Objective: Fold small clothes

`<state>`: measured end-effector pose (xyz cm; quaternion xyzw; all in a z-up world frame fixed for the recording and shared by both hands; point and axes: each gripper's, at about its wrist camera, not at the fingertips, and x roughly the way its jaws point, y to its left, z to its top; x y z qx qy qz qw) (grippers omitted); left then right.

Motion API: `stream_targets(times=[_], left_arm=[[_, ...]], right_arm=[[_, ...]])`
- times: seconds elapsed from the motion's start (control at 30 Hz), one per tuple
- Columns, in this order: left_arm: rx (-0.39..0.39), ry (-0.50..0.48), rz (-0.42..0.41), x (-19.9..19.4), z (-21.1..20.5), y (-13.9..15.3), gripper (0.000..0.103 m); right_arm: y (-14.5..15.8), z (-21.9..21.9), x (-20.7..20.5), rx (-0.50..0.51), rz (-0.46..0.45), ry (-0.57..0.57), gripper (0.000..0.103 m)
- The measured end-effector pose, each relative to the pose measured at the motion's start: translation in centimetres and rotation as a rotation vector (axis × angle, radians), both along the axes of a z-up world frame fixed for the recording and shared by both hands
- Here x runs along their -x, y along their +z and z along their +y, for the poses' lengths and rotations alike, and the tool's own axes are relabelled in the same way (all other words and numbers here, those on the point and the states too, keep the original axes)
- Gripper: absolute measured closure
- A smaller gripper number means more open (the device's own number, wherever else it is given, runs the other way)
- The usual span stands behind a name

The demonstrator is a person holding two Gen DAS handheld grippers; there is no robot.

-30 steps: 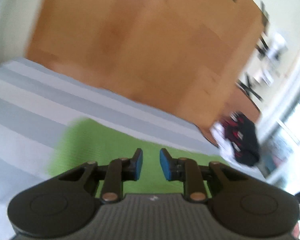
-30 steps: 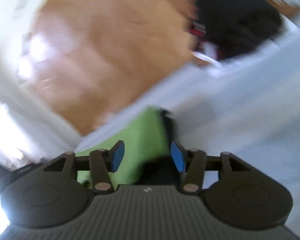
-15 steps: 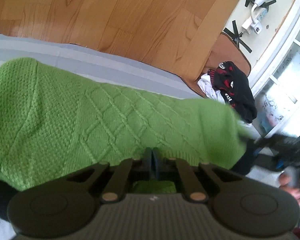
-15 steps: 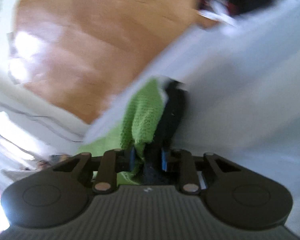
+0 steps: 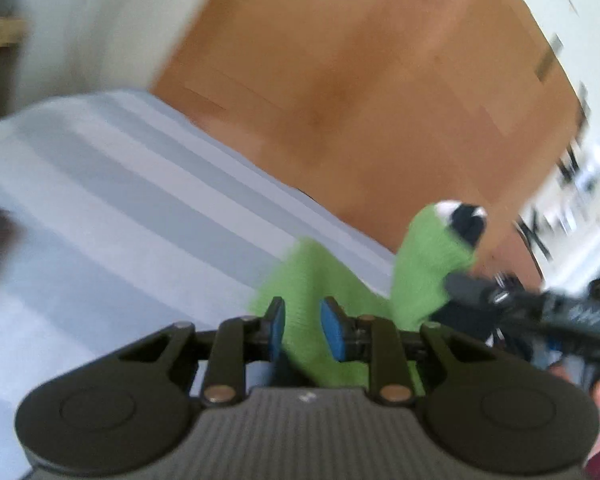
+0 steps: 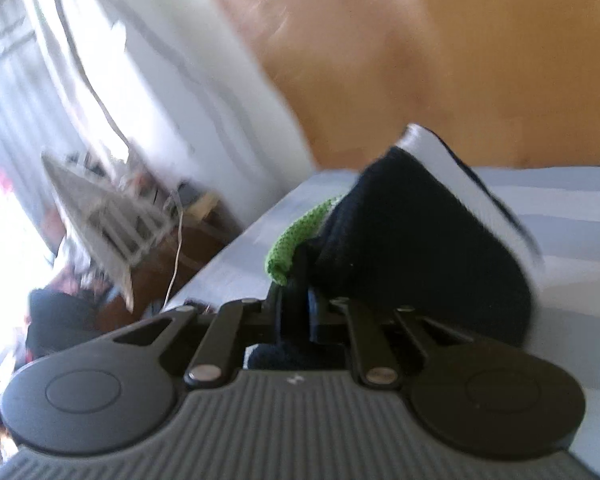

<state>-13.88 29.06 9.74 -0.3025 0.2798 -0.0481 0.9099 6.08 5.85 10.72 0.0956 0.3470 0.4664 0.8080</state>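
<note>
- Two grippers are at work over one landmark, the pale blue-and-grey striped bed sheet (image 5: 112, 216), and everything below is placed against it, from left to right.
- At the sheet's left part nothing of the task is seen; only bare stripes run towards the wooden floor (image 5: 360, 92) beyond its far edge.
- The left gripper (image 5: 302, 326) is held above the sheet's near side with its blue pads parted; green cloth passes between them, but no pinch is shown, so it is judged to be released or not yet closed.
- The small bright green knitted garment with black-and-white trim (image 5: 320, 276) lies on the sheet directly ahead of the left gripper, its long axis running away and to the right, where one end is raised off the sheet.
- That raised end is held up by the right gripper (image 5: 476, 292), seen to the right of the left one and above the sheet's far-right edge.
- In the right wrist view the right gripper (image 6: 296, 320) is clamped on the garment's black trim (image 6: 420, 248), with a green knitted edge (image 6: 300, 236) draped just left of the jaws.
- The coming move is judged to turn on this: the low end lies nearest the left gripper, the lifted end is already with the right, so the fold would be carried along the long axis across the sheet.
</note>
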Motion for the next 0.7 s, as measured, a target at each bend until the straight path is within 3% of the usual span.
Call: stream_targets(times=[0.1,0.17,0.23,0.3,0.4,0.57,0.7], left_arm=[[0.016,0.056,-0.006,1.2,2.0,-0.1,0.082],[0.025,0.059,-0.005,1.1,2.4,-0.1,0.082],[0.02,0.042,-0.005,0.4,2.0,0.1,0.079],[0.006,0.013,-0.016,-0.8,1.1,0.6,0.071],[-0.026,-0.041,-0.058,-2.7,-0.5,1.8,0.065],[-0.093,-0.112,-0.119,-6.2,-3.6,4.0,0.063],[-0.263,-0.072,-0.079,-8.6,-6.0,4.1,0.065]], right_arm=[[-3.7,3.9,-0.9,0.09,0.064,0.07,0.088],[-5.3,4.4,-0.9,0.041,0.06,0.097,0.09],[-4.8,4.0,-0.6,0.022,0.067,0.121,0.082],[-3.8,2.7,-0.1,0.009,0.079,0.172,0.073],[-2.0,-0.3,0.9,-0.004,0.044,0.19,0.069],[-0.2,-5.2,0.5,-0.045,-0.07,0.03,0.069],[0.2,-7.0,-2.0,-0.047,-0.068,-0.121,0.069]])
